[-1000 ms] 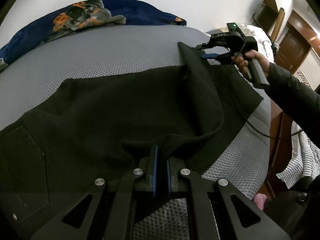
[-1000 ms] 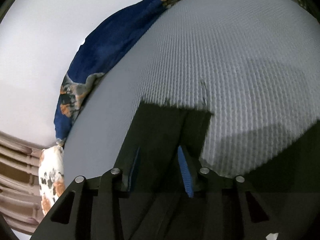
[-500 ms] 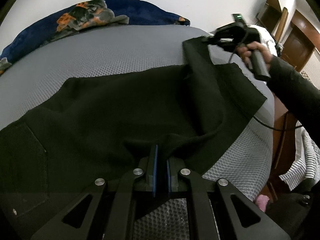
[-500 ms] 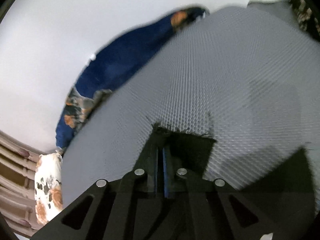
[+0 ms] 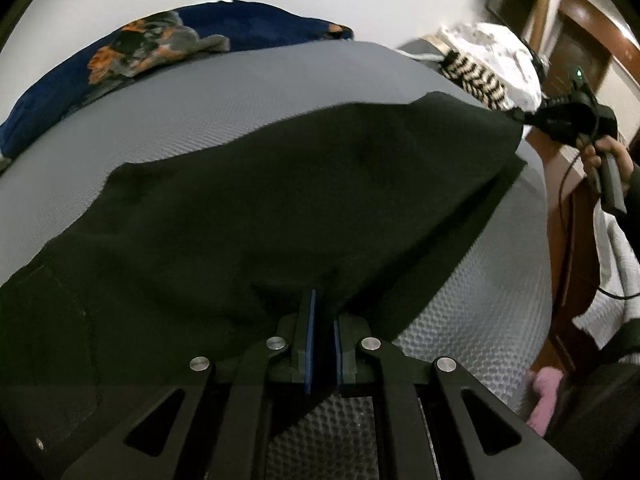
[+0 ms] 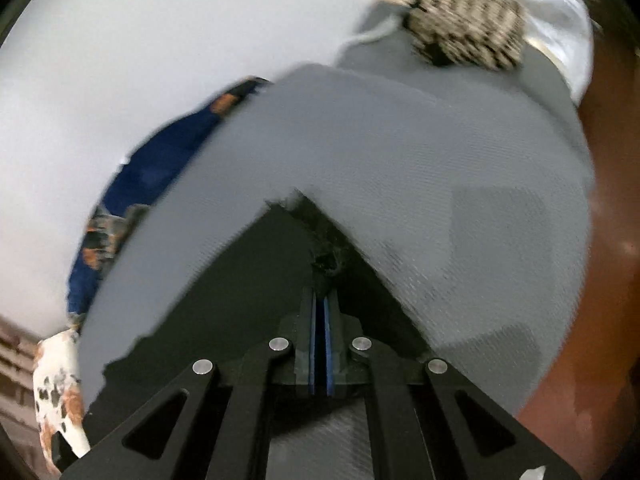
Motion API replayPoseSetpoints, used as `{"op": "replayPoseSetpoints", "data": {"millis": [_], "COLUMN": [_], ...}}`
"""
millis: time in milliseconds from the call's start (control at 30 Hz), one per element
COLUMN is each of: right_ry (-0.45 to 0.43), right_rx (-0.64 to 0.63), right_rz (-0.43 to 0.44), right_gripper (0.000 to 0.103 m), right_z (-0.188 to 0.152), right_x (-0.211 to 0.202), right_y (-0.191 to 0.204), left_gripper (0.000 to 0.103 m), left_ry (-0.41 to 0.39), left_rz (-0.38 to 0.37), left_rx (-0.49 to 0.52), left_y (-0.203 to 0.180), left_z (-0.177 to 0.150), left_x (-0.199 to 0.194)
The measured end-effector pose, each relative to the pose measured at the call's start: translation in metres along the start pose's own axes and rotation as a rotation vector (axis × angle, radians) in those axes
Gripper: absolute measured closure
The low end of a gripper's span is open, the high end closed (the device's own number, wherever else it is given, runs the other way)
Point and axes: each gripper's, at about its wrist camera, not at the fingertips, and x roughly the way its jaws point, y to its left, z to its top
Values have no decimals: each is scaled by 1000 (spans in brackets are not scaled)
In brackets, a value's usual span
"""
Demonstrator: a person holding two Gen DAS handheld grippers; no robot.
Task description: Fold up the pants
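While the pants point(image 5: 280, 208) lie spread across the grey bed point(image 5: 248, 92), both tools have cloth in them. Left tool point(image 5: 322, 344): blades pressed together, pinching a bunched edge of the pants at the near side of the bed. Right tool point(image 6: 320, 344): pressed together too, pinching a frayed corner of a leg end; in the left view it is held up at the far right by a hand point(image 5: 604, 156), with a cable trailing from it.

The upper leg panel runs taut between the two grips and sits raised off the layer under it, whose edge shows along the right side. A back pocket shows at lower left.

Handling, as judged: soft, limp cloth, light, no stiffness of its own. It sags and creases wherever it is not under tension, so it needs two grips kept well apart to carry a straight edge. Matte weave, looks unlikely to slip from the blue pads. Best holds: hem corners and the waistband or seam edges, where the layers are thicker. A thin pinch at a frayed corner could pull free if tugged hard.

Nearby: a blue patterned quilt point(image 5: 168, 36) at the head of the bed, a striped cloth point(image 5: 476, 76) at the far right corner.
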Motion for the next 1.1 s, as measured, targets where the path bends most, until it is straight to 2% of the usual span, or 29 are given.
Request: {"op": "replayPoseSetpoints", "data": {"millis": [167, 367, 433, 467, 533, 600, 633, 733, 833, 967, 1100], "right_ry": [31, 57, 77, 91, 119, 87, 78, 57, 80, 149, 216], "right_rx": [-26, -32, -56, -48, -17, -47, -68, -134, -202, -254, -275], "right_rz": [-100, -145, -154, -152, -127, -120, -119, -48, 33, 111, 116], "right_gripper": [100, 100, 96, 87, 77, 77, 77, 77, 77, 77, 78], "right_z": [-21, -24, -22, -21, -16, -9, -5, 18, 47, 69, 88], "right_x": [16, 26, 26, 26, 23, 12, 8, 0, 11, 40, 78], "right_y": [-12, -15, -12, -12, -14, -8, -4, 12, 36, 58, 73], "left_gripper": [95, 94, 92, 91, 74, 66, 65, 57, 55, 55, 55], "left_ry": [45, 65, 74, 79, 88, 87, 64, 13, -45, -93, -120], "left_rz": [-6, 3, 9, 4, -30, -53, -61, -89, -98, -45, 0], "left_rx": [49, 76, 80, 74, 27, -13, -28, -60, -113, -231, -336], "left_y": [-4, -6, -7, -7, -3, -1, 0, 4, 14, 40, 65], "left_z": [-7, -7, -7, -7, -4, -2, -1, 3, 9, 17, 17], "left_x": [12, 15, 15, 15, 14, 9, 3, -14, -29, -39, -43]}}
